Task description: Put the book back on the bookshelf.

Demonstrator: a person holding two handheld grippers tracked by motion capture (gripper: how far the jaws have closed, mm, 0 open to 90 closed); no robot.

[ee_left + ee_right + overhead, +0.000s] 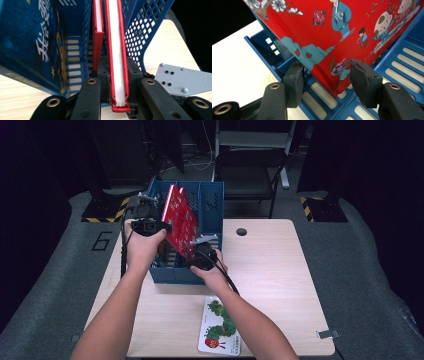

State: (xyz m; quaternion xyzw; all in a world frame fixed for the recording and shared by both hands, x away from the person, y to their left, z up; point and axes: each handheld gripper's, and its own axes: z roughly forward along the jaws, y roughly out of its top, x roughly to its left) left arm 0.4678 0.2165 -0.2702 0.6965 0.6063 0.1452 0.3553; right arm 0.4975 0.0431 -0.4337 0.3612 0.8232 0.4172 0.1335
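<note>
Left gripper is clamped on the red book's edge, tilted in the blue rack at upper centre. Right gripper stands apart around its lower corner, with a bare slot beside it.

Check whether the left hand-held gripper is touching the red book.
Touching. In the left gripper view, the left hand-held gripper has both pads pressed flat against the covers of the red book, with no gap.

Your forearms are bare, sleeveless. Each hand carries a black gripper: left gripper, right gripper, brass-ringed jaw arms, grey screw-studded plate, black trailing cable.
</note>
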